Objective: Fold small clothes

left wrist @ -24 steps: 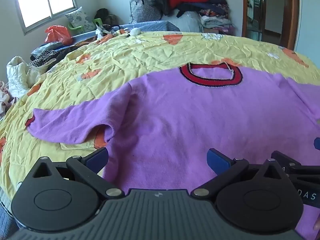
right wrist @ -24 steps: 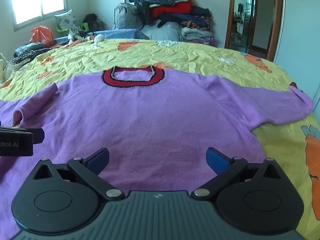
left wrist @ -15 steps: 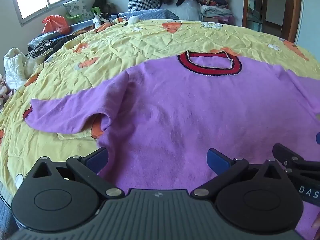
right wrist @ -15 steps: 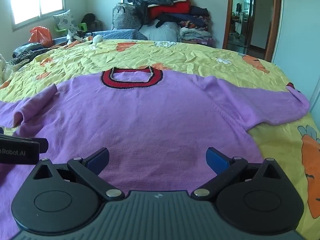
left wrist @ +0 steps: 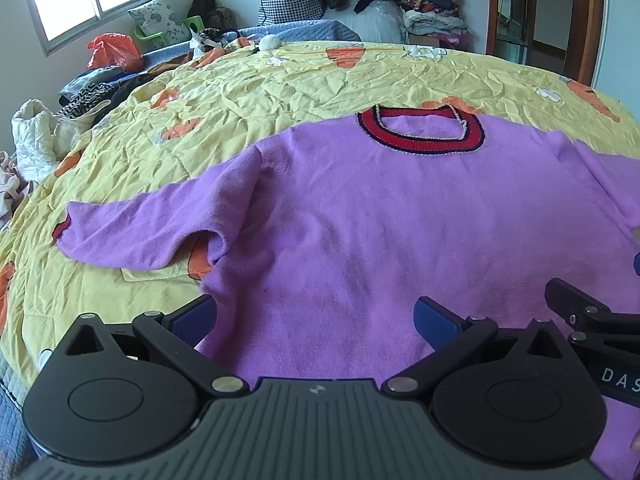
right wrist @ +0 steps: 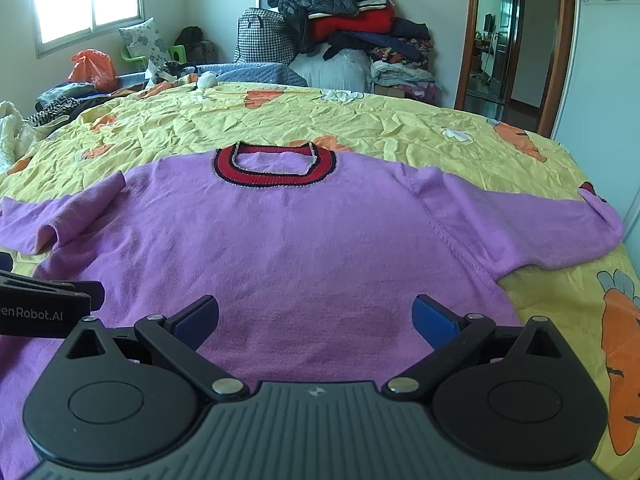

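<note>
1. Since the earlier frame, your left gripper (left wrist: 314, 316) has risen and tipped down, showing more sweater; your right gripper (right wrist: 316, 316) has barely shifted.
2. Both sets of jaws stand spread wide, holding nothing.
3. Purple sweater (right wrist: 288, 240) lies flat, sleeves out, on the yellow bed cover (right wrist: 400, 128).
4. Folding looks unstarted: next, pinch a sleeve (left wrist: 152, 228) or the hem.

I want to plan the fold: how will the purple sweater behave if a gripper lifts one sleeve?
The sweater will probably droop, since it lies flat and limp on the bedspread. Its knit looks fuzzy, so it should hardly slip. The left sleeve already curls under, so it may bunch.
</note>
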`<state>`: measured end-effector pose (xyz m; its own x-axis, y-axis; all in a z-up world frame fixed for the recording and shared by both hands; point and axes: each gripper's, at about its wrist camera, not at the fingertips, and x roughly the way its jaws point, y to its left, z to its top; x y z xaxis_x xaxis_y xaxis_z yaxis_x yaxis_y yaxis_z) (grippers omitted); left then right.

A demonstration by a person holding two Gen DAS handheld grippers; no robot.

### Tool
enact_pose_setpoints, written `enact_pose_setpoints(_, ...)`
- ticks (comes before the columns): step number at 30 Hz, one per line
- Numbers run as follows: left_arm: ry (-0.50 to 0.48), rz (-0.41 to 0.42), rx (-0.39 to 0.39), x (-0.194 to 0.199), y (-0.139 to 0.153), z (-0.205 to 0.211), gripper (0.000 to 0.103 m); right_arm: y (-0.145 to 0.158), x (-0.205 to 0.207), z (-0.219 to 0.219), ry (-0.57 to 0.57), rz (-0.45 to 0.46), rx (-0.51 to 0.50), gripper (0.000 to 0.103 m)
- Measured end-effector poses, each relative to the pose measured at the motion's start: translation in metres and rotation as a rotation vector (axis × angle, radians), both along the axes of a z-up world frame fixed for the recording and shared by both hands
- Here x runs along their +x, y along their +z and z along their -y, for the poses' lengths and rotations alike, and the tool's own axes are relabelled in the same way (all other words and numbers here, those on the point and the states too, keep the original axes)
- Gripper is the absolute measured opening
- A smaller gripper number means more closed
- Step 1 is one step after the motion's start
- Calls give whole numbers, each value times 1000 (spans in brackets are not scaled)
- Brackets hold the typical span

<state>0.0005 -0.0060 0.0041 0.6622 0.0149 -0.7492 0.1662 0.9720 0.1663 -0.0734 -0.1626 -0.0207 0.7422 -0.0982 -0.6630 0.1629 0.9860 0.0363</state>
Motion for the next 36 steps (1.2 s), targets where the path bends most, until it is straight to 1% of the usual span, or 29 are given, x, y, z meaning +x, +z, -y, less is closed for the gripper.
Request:
enact_pose_setpoints(10,-6,-6,6,2,0,6,103,-1,2,2,19,-10,-13,103)
enact_pose_setpoints(14,-7,-8,12,4,-2,11,103,-2,4,5,27,-19,7,103)
enact_pose_setpoints(19,-7,-16,-3,6,-2,13,103,-4,8,9,36,-36,4,103)
enact_pose_setpoints(24,-1,-17,-35,7,-3,14,103,-6,13,15,16,-47,-2,103)
enact_pose_setpoints(28,0,-13,-23,9,-4,17,103,-9,15,19,12,-53,10,103)
enact_pose_setpoints(32,13,-30,-10,11,-6,18,103,-12,15,19,14,-60,13,103)
enact_pose_setpoints(36,10,-76,-57,14,-8,14,103,-12,15,18,12,-58,13,103)
